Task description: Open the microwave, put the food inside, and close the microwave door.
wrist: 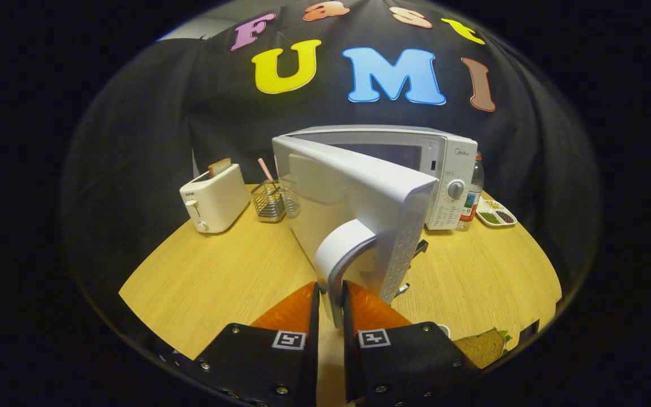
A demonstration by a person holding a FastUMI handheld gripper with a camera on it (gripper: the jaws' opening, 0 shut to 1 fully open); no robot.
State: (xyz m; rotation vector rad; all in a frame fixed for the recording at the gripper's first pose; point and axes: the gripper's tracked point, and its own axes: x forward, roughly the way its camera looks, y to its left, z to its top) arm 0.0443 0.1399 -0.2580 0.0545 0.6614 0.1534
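Gripper (331, 297) fingers are being pressed on the curved door handle (343, 249), one on each side, so the handle is being grasped. Microwave (444, 169) is being seen on the wooden table (218, 282), its door (354, 209) swung partly open toward the fingers. Food, a sandwich (481, 346), is being left on the table just beside the fingers. Toaster (215, 198) and wire rack (269, 200) are being kept beyond, beside the microwave.

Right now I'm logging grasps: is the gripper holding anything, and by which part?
Yes. The gripper is shut on the microwave door, its fingers clamping the lower end of the curved door handle; the door stands swung open.
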